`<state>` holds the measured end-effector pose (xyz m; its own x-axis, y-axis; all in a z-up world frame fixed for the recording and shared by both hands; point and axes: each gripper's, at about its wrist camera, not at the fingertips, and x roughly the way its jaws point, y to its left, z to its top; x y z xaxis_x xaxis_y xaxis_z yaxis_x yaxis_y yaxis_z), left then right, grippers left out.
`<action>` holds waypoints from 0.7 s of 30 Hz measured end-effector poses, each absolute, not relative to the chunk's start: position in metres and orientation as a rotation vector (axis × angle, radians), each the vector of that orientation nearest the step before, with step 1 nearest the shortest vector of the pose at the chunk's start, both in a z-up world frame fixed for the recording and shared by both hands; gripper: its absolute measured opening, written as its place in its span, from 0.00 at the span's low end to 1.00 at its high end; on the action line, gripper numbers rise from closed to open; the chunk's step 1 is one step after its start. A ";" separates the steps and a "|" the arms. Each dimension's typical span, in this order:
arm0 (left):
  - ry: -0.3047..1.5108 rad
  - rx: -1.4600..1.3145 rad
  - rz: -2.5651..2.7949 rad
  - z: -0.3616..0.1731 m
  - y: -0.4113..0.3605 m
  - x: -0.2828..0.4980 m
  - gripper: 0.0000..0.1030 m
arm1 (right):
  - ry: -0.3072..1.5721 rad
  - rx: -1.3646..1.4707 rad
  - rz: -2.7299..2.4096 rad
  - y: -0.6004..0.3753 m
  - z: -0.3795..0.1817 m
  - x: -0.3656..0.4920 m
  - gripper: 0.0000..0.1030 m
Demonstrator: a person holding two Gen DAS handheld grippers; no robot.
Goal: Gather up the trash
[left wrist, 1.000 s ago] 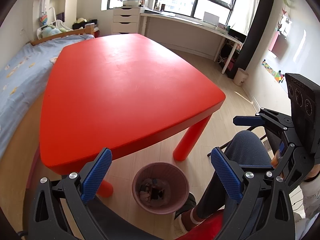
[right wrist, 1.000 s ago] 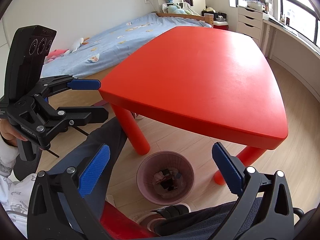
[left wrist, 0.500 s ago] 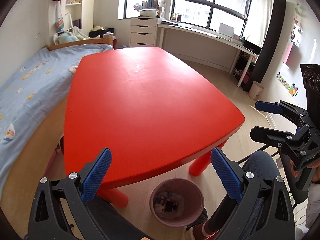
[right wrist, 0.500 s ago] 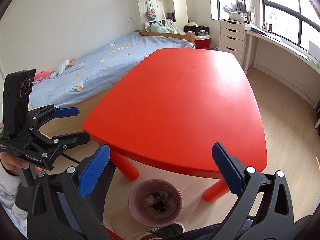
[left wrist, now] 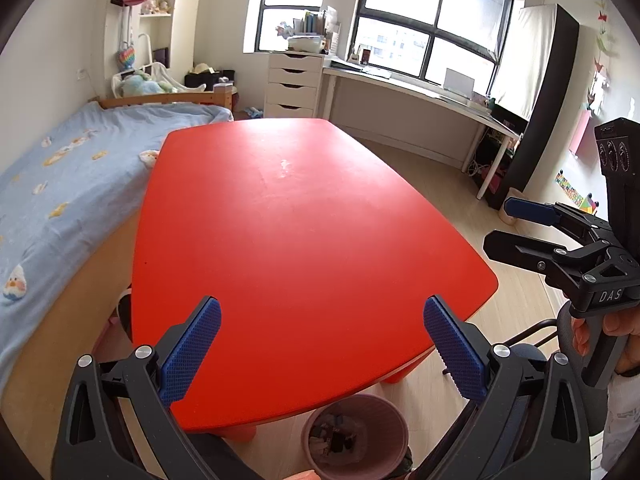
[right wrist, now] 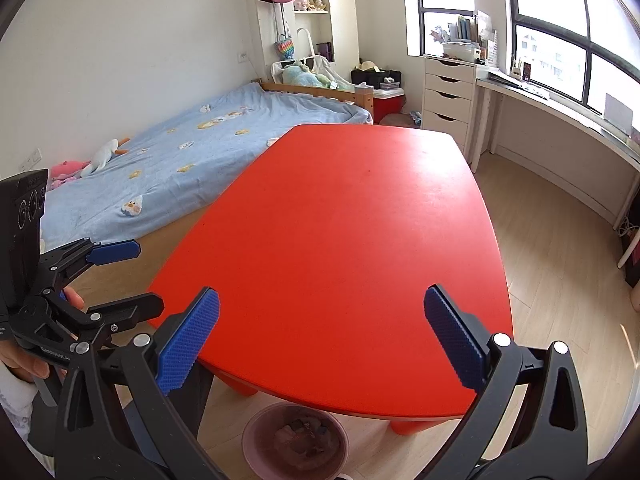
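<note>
A pink waste bin [left wrist: 354,434] with trash inside stands on the floor below the near edge of the red table [left wrist: 304,232]; it also shows in the right wrist view [right wrist: 295,440]. The tabletop [right wrist: 352,240] is bare. My left gripper [left wrist: 322,344] is open and empty above the table's near edge. My right gripper [right wrist: 322,340] is open and empty too. Each gripper shows in the other's view: the right gripper [left wrist: 528,228] at the right side, the left gripper [right wrist: 116,276] at the left side, both open.
A bed with a blue cover [left wrist: 52,184] runs along the table's left side. A white drawer unit [left wrist: 294,84] and a long desk [left wrist: 420,96] stand under the windows. Wooden floor [right wrist: 560,264] lies right of the table.
Both grippers have risen and tilted up from over the bin. The bin has slid to the bottom of both views, and more of the tabletop and room shows. Both stay open.
</note>
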<state>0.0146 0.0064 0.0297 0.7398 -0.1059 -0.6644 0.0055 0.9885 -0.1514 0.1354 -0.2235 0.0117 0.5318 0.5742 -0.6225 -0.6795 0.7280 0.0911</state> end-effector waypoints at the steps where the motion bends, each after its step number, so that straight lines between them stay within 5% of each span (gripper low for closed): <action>1: 0.743 -0.149 -0.063 0.029 0.007 0.016 0.94 | 0.677 -0.168 0.750 -0.222 0.012 0.137 0.97; 21: 0.710 -0.138 -0.036 0.033 0.006 0.016 0.94 | 0.707 -0.169 0.747 -0.222 0.004 0.145 0.97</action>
<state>0.0164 0.0059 0.0333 0.7584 -0.0792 -0.6469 -0.0142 0.9903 -0.1379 0.1452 -0.2222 0.0039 0.5175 0.5644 -0.6432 -0.6735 0.7323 0.1007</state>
